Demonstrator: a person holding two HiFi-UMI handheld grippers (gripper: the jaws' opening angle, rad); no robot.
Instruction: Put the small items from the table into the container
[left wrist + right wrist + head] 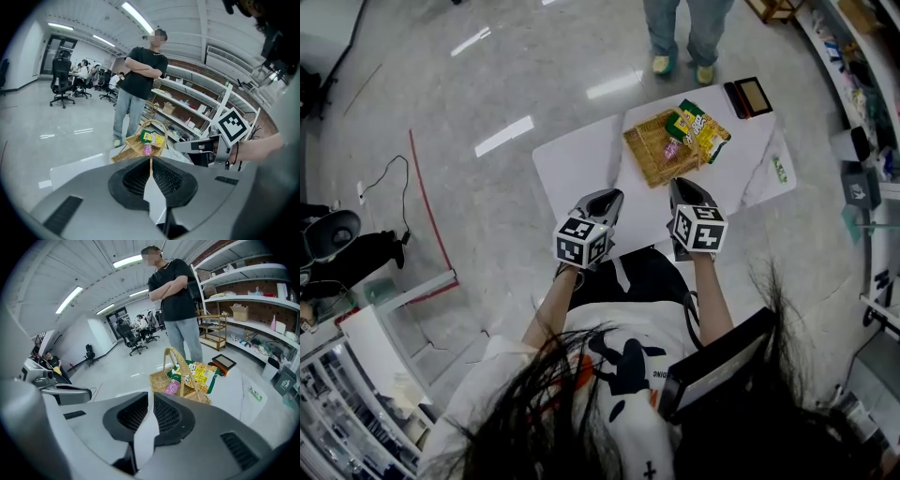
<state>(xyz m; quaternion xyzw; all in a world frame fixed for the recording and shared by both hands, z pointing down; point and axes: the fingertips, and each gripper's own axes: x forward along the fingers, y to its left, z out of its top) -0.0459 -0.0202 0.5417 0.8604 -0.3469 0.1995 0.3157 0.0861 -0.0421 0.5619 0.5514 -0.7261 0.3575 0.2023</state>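
Note:
A wicker basket (649, 155) with a tall handle stands on the white table (572, 164). It holds green and yellow snack packs (700, 127) and a small pink item (672, 150). Both grippers hover over the table's near edge, short of the basket and pointing at it. My left gripper (612, 197) has its jaws together and holds nothing (151, 160). My right gripper (680, 184) shows only a thin slit between its jaws, also with nothing in it (151, 394). In the right gripper view the basket (161, 380) sits just past the jaw tips.
A person (684, 37) stands with folded arms at the table's far side. A flat black device with an orange rim (748, 97) lies at the far right corner, a white sheet with green print (778, 169) at the right edge. Shelves (853, 56) run along the right.

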